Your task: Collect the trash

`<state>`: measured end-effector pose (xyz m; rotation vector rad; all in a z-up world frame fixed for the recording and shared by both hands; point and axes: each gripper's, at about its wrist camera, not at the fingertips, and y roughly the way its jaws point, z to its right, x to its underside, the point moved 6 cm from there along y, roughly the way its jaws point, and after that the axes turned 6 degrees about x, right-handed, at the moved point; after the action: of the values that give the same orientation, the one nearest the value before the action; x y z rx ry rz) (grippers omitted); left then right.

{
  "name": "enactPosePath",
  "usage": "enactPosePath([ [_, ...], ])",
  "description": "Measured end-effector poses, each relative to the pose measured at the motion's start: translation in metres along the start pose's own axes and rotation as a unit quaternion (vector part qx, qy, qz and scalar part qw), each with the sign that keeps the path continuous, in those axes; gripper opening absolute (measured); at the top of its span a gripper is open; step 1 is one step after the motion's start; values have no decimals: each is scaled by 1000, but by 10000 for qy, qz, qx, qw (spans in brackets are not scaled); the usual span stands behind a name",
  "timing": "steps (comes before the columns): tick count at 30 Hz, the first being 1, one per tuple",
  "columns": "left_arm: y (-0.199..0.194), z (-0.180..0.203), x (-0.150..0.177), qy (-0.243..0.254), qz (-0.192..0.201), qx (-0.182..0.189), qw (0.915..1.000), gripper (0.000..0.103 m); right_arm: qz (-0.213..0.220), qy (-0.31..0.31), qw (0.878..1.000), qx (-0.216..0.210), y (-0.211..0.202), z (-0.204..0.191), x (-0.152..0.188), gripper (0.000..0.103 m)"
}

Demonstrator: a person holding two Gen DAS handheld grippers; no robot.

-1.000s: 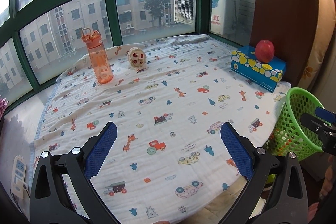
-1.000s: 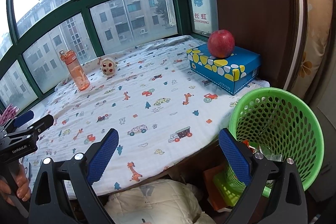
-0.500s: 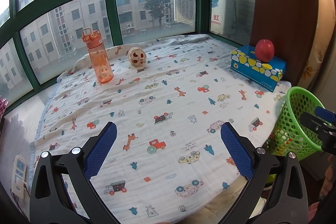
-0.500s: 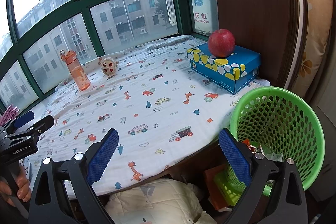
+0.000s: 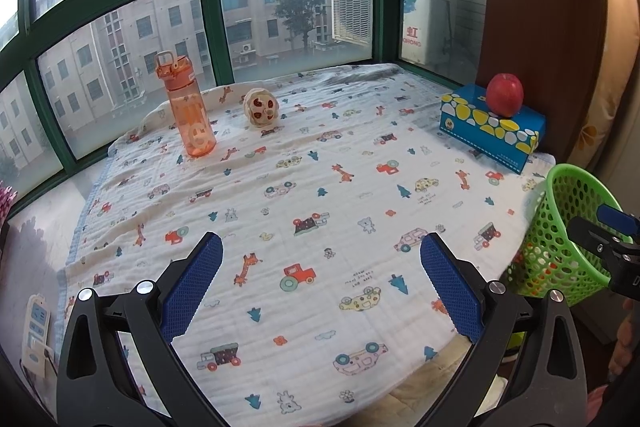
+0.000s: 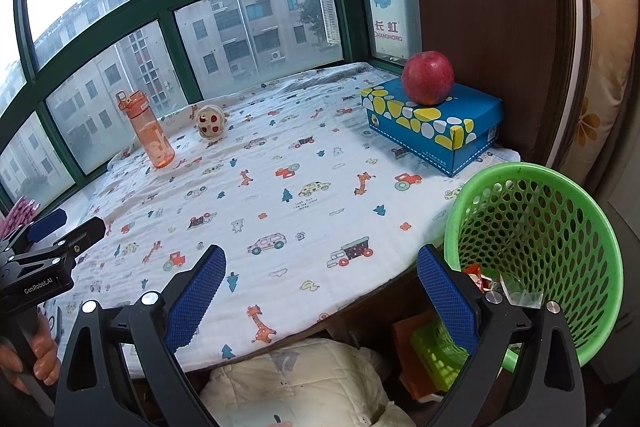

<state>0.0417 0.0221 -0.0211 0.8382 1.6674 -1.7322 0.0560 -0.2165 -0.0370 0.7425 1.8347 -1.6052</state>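
Observation:
A green mesh basket (image 6: 536,251) hangs off the table's right edge, with wrappers lying in its bottom (image 6: 500,287). It also shows in the left wrist view (image 5: 560,239). My left gripper (image 5: 320,283) is open and empty, low over the front of the patterned cloth (image 5: 320,187). My right gripper (image 6: 320,295) is open and empty, at the table's front edge just left of the basket. Each gripper shows in the other's view, the left one (image 6: 52,243) and the right one (image 5: 604,235).
An orange water bottle (image 5: 188,107) and a small round toy (image 5: 262,107) stand at the back by the window. A red apple (image 6: 428,77) rests on a blue box (image 6: 436,125) at the right, against a brown panel. A white quilt (image 6: 296,383) lies below the table.
Both grippers have drifted back slightly from the table; the basket sits a little lower and further right in both views. The jaws stay open.

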Motion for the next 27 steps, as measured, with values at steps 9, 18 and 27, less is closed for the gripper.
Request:
enactPosePath([
  [9,0,-1,2,-6,-11,-2,10000,98,-20,1,10000,-26,2,-1,1,93],
  [18,1,0,1,22,43,0,10000,98,-14,11,10000,-27,3,-1,1,93],
  [27,3,-2,1,17,-1,-46,10000,98,-32,30,10000,-36,3,0,3,93],
])
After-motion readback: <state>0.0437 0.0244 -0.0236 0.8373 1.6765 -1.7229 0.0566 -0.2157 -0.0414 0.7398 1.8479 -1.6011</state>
